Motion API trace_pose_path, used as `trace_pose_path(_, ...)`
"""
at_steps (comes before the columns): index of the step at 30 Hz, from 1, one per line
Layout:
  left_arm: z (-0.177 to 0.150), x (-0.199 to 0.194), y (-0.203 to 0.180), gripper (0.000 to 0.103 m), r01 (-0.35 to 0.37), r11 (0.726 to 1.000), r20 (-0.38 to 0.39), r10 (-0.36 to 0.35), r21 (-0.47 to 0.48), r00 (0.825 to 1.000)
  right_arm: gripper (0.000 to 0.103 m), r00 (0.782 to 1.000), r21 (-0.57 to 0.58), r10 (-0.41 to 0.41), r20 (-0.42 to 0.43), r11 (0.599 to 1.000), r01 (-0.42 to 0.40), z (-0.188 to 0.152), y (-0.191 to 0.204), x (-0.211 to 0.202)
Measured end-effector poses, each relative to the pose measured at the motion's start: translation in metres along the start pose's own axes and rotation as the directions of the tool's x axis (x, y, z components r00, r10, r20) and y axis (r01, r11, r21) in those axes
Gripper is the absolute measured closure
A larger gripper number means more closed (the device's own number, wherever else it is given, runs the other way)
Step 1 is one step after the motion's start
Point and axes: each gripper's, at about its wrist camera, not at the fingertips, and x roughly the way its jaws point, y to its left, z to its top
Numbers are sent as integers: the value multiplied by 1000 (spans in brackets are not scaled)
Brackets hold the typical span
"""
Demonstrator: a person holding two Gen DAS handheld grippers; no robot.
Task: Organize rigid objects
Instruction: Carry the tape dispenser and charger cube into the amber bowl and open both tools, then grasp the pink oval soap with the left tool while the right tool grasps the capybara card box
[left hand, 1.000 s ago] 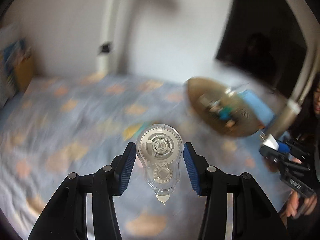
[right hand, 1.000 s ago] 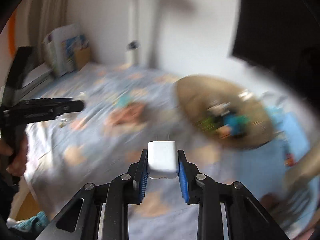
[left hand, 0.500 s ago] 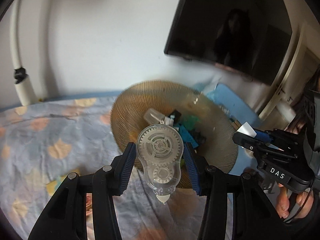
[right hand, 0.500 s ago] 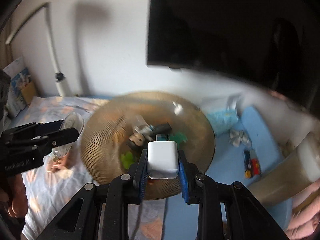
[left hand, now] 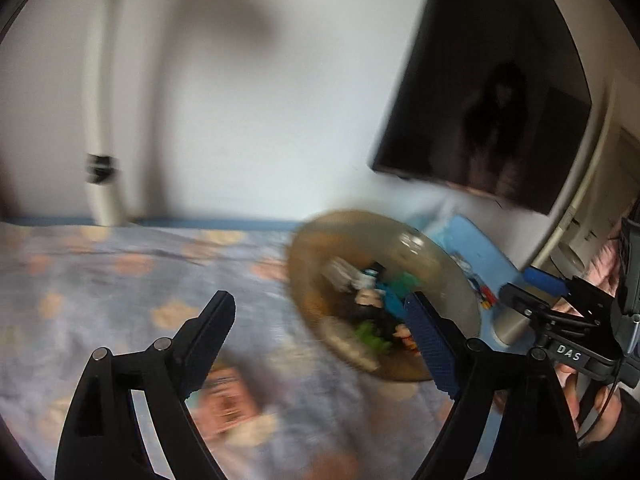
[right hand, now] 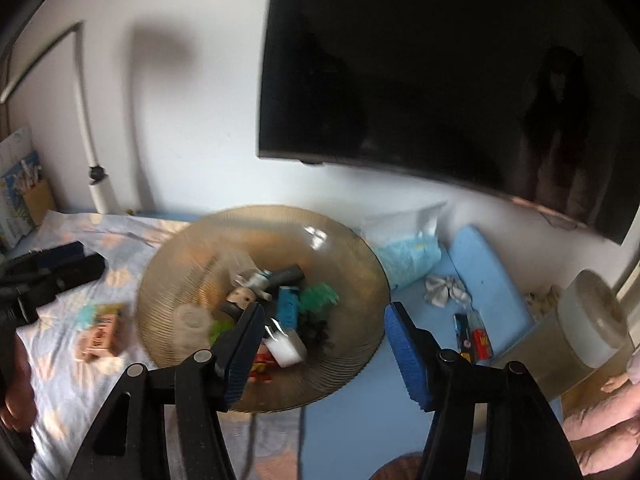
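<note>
A ribbed amber glass bowl (right hand: 280,232) sits on the bed and holds several small items. My right gripper (right hand: 325,312) hangs just above it, jaws opening, nothing between the pads. The white charger (right hand: 286,346) lies in the bowl below its left finger. The clear tape dispenser (right hand: 192,322) lies blurred on the bowl's left side. My left gripper (left hand: 320,304) is left of the bowl (left hand: 436,264), jaws opening wide and empty. It shows at the left edge of the right wrist view as the left gripper (right hand: 86,258).
A small pink box (right hand: 102,334) lies on the patterned sheet left of the bowl. Right of the bowl are a blue mat (right hand: 488,272) with small packets (right hand: 472,334), a white bag (right hand: 408,248) and a lidded jar (right hand: 592,320). A dark screen hangs on the wall behind.
Both grippers have opened and let go. The charger and the tape dispenser have left the jaws and now lie in the bowl. The left view has swung left of the bowl.
</note>
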Motion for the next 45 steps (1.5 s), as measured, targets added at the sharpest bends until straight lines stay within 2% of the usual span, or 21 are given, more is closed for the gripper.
trace_pose_path(5, -8, -64, 46, 16, -87, 994, 82, 91, -61, 992, 42, 995, -31, 95, 42, 995, -94, 2, 31, -28)
trace_pose_path(8, -24, -91, 74, 4, -162, 980, 106, 175, -119, 979, 42, 983, -54, 176, 58, 983, -173, 0, 59, -42)
trace_pose_path(10, -43, -98, 93, 1, -253, 956, 90, 268, -151, 959, 35, 970, -54, 235, 59, 971, -232, -7, 75, -46)
trace_pose_path(12, -63, -93, 108, 1, -308, 938, 47, 319, -160, 947, 20, 950, -42, 310, 39, 950, -309, -23, 96, -42)
trace_pose_path(13, -78, -86, 118, 1, -330, 929, 10, 337, -167, 942, 20, 944, -38, 330, 28, 944, -329, -31, 103, -40)
trace_pose_path(17, -113, -63, 135, 1, -340, 926, -68, 333, -162, 940, 20, 901, 1, 427, -76, 903, -429, -71, 141, -8)
trace_pose_path(19, -124, -54, 139, 1, -333, 931, -93, 322, -149, 942, 20, 890, 4, 437, -128, 898, -440, -91, 157, 15)
trace_pose_path(23, -136, -47, 138, 1, -350, 929, -122, 336, -120, 934, 20, 873, 38, 450, -189, 891, -452, -111, 165, 39)
trace_pose_path(25, -137, -49, 137, 1, -345, 931, -103, 334, -116, 937, 20, 873, 38, 447, -195, 893, -449, -113, 166, 41)
trace_pose_path(29, -139, -48, 135, 1, -362, 926, -103, 352, -107, 930, 20, 882, 23, 437, -175, 897, -441, -114, 166, 40)
trace_pose_path(34, -139, -46, 128, 1, -356, 932, -97, 349, -65, 932, 20, 903, -75, 395, -170, 909, -411, -115, 180, 32)
trace_pose_path(35, -139, -45, 126, 1, -351, 935, -104, 344, -57, 933, 20, 902, -87, 397, -169, 906, -415, -115, 182, 31)
trace_pose_path(37, -138, -40, 122, 1, -294, 955, -156, 286, -31, 945, 20, 892, -83, 403, -204, 901, -426, -114, 183, 32)
trace_pose_path(39, -137, -35, 115, 1, -241, 971, -208, 236, 1, 949, 20, 853, -59, 447, -269, 876, -478, -106, 184, 33)
trace_pose_path(40, -135, -32, 108, 1, -227, 973, -215, 228, 28, 950, 20, 844, -62, 458, -278, 868, -492, -101, 186, 30)
trace_pose_path(41, -132, -29, 102, 1, -225, 973, -210, 232, 57, 950, 20, 844, -76, 459, -277, 865, -496, -94, 187, 26)
trace_pose_path(42, -128, -23, 95, 1, -223, 972, -207, 235, 81, 950, 20, 855, -101, 449, -261, 868, -487, -82, 189, 22)
trace_pose_path(45, -121, 0, 94, 2, -184, 982, -244, 191, 51, 951, 20, 874, -117, 429, -228, 879, -462, -60, 195, 28)
